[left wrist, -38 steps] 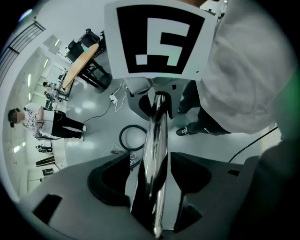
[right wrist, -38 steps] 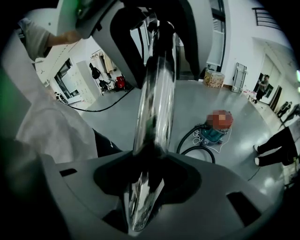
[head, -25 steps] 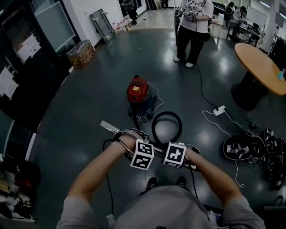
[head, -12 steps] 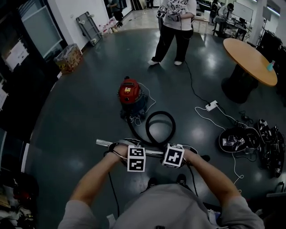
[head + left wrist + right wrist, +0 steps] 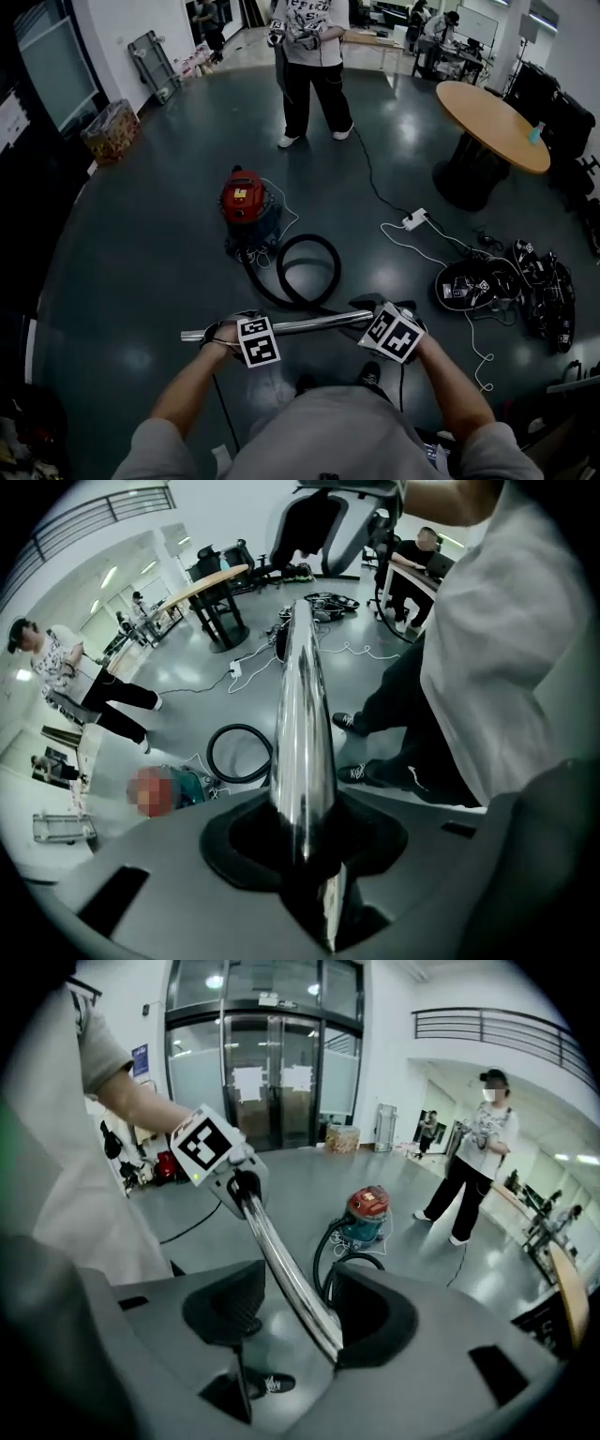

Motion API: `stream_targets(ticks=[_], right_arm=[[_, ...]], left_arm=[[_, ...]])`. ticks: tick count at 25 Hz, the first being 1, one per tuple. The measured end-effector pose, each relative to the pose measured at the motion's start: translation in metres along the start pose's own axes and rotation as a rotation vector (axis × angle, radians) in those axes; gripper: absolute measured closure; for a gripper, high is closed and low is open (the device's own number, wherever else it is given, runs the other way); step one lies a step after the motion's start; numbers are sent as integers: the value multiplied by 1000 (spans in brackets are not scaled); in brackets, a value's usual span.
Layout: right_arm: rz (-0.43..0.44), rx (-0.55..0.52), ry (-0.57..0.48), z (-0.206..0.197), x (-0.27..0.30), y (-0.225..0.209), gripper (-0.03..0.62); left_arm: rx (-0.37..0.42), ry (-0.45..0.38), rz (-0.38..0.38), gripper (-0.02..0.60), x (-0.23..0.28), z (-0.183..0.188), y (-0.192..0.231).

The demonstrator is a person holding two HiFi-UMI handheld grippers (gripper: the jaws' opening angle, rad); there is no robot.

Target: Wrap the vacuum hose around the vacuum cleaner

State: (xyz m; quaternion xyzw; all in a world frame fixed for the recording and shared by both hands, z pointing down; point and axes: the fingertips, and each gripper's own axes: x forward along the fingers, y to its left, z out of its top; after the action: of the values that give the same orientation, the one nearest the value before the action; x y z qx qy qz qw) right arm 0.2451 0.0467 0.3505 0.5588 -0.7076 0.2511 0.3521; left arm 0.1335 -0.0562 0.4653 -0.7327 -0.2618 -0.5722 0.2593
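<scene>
The floor (image 5: 141, 234) is dark, glossy grey and mirrors the ceiling lights. Far to the left a patterned box (image 5: 110, 131) sits by the wall, with a folded trolley (image 5: 150, 58) leaning further back. Out on the open floor stands the red-topped vacuum cleaner (image 5: 246, 202), a thin white cord beside it, and its black vacuum hose (image 5: 279, 277) lies in one loose loop on the floor just near of it, not around the body. Nearer still, the left gripper (image 5: 302, 836) is clamped on a chrome wand tube (image 5: 309, 324) held roughly level above the floor. At the tube's other end, the right gripper (image 5: 300, 1297) has just been opening; its jaws stand spread, the tube between them and lying against one pad only. Far back a person (image 5: 314, 66) stands. To the right lie a white power strip (image 5: 413, 221), a round wooden table (image 5: 492, 112) and a heap of black gear (image 5: 511, 286).
</scene>
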Motion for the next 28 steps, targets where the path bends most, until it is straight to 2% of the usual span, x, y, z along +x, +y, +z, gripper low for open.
stream_targets(ticks=[5,9,16,24,28], right_arm=[[-66,158,-181,11,-24,-7,388],[-56,274,-240,2,-15,3,390],[115,456,-314,8,16,10,390],[252,473,-341,16,27,1,390],[309,606,-373,13,40,-13,390]], left_arm=[[-164,-66,17,440,7,-11,6],[-298,-118,27,440,19,-22,0],[-545,-197,14,440,27,-26,-4],[-823,-265,65,440,22,-13,4],[-941,-292,91,440,17,7,2]])
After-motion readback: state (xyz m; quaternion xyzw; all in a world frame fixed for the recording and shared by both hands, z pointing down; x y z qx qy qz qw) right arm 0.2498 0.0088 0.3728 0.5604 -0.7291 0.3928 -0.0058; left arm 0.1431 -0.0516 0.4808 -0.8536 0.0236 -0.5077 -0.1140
